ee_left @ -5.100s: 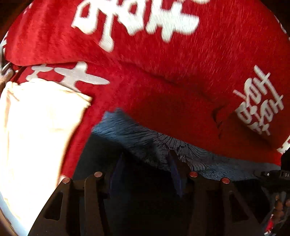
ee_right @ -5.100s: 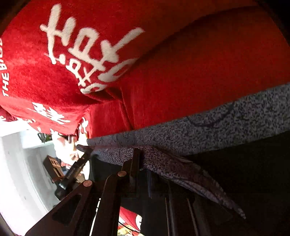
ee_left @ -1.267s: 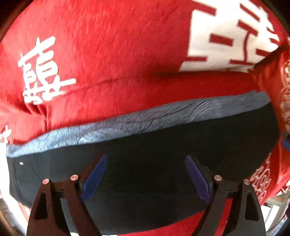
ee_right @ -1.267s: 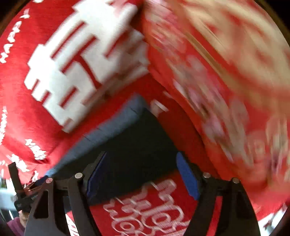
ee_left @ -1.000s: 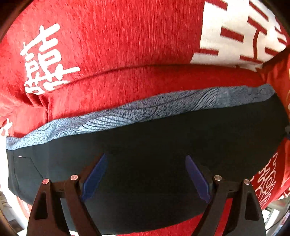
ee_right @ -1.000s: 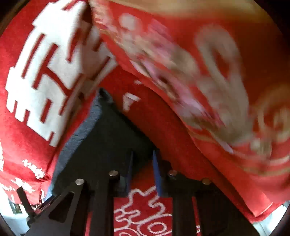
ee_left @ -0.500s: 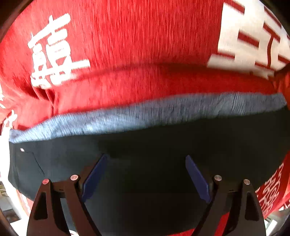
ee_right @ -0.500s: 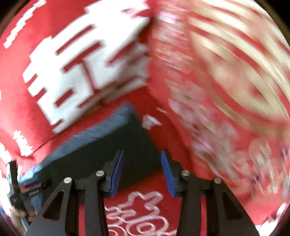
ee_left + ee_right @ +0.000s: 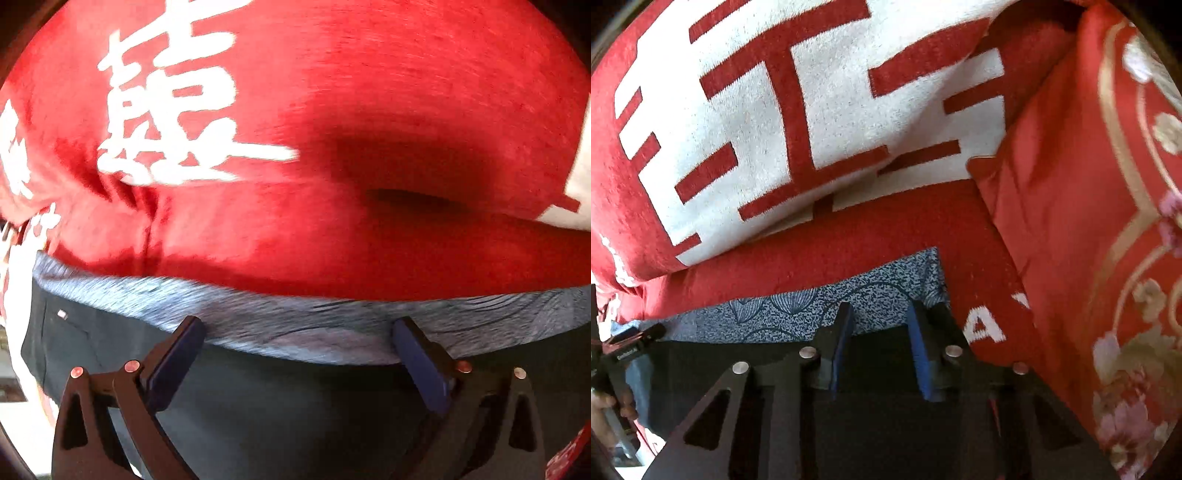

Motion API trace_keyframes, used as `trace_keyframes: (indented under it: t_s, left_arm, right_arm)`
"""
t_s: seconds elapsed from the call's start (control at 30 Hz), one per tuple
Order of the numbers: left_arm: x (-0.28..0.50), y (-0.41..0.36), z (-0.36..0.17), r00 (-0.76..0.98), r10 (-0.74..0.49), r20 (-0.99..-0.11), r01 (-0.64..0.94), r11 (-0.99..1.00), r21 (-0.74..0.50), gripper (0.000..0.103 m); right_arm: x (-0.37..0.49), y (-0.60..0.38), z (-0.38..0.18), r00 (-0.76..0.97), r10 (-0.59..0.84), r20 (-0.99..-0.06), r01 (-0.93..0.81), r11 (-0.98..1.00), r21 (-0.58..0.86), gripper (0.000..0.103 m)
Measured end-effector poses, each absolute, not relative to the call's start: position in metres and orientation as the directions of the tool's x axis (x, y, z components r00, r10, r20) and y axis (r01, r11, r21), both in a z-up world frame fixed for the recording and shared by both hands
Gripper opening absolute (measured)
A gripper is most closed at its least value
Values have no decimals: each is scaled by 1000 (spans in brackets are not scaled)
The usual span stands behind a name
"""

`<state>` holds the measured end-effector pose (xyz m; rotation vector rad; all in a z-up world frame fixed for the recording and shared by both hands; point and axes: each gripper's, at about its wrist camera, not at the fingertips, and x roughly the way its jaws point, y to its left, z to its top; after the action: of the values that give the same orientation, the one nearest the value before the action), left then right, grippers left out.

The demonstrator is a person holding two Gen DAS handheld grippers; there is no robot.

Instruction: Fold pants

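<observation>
Since earlier: both hand-held grippers have slid up toward the blue-grey band at the top edge of the pants; a moment back the left one sat over plain dark cloth, and now its tips reach the band.
Left hand-held gripper (image 9: 297,332): jaws spread wide, they've just been opening further. Nothing pinched; the pads stand apart over the pants with cloth lying flat under the gap.
Left pads (image 9: 177,354): blue, tips right at the lower edge of the band.
Right hand-held gripper (image 9: 879,314): jaws partway apart and released, they've just been closing a bit. Dark cloth shows in the gap but the pads aren't pressing on it as far as I can see.
Right pads (image 9: 921,354): blue, tips at the seam where dark cloth meets the patterned band, near the pants' right corner.
Pants (image 9: 295,424): dark, lying flat on the blanket, patterned blue-grey waistband (image 9: 820,306) along the far edge.
Blanket (image 9: 369,92): red and fuzzy, big white characters, runs under the pants and beyond them.
Cushion (image 9: 1089,221): red with gold and floral print, off to the right, overlapping the blanket.
Other bit: left gripper's handle and a hand (image 9: 605,410) peek in at the right view's left edge.
</observation>
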<state>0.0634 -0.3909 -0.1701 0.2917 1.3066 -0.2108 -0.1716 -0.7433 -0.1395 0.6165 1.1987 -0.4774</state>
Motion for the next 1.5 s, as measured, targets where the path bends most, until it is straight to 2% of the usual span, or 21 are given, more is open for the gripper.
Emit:
trace_keyframes:
  t_s: [0.17,0.27,0.33,0.4,0.57,0.67,0.83,1.0,1.17,1.27,1.37,1.5]
  left_arm:
    - [61,-353,-157,269,60,-961,312,939,146,103]
    - [56,-324,-155,255,68,-964,312,938,149,103]
    - [52,-304,-156,238,62,-969,310,941,136,103]
    - [45,-285,-160,222,55,-973,314,941,125,103]
    - [39,-248,-169,162,25,-986,343,936,80,103]
    - [37,-226,-176,114,2,-993,374,926,45,103]
    - [41,-176,-167,169,15,-985,415,906,85,103]
    - [71,-117,-162,214,24,-976,329,939,95,103]
    - [93,-67,-181,236,107,-966,228,960,162,103]
    - [97,-44,-193,215,15,-977,208,976,61,103]
    - [93,-45,-193,235,20,-972,246,966,79,103]
    - [93,-43,-194,226,-11,-974,238,970,44,103]
  right_arm:
    - [-203,-743,-121,304,35,-952,723,642,255,42]
    - [-217,-723,-106,333,69,-940,723,621,302,44]
    - [-227,-703,-97,352,100,-931,720,607,337,48]
    - [-231,-683,-93,366,140,-920,717,587,375,57]
    - [-218,-586,-95,390,263,-883,694,546,469,64]
    - [-212,-535,-104,379,303,-874,687,540,486,64]
    - [-188,-456,-119,354,399,-846,675,517,526,64]
    - [-156,-395,-125,334,477,-813,615,543,571,64]
    - [-146,-367,-137,354,580,-733,567,491,662,64]
    - [-134,-350,-149,363,619,-696,549,461,697,64]
    - [-128,-338,-161,374,652,-659,544,421,726,64]
    - [-115,-327,-167,393,655,-645,531,411,741,64]
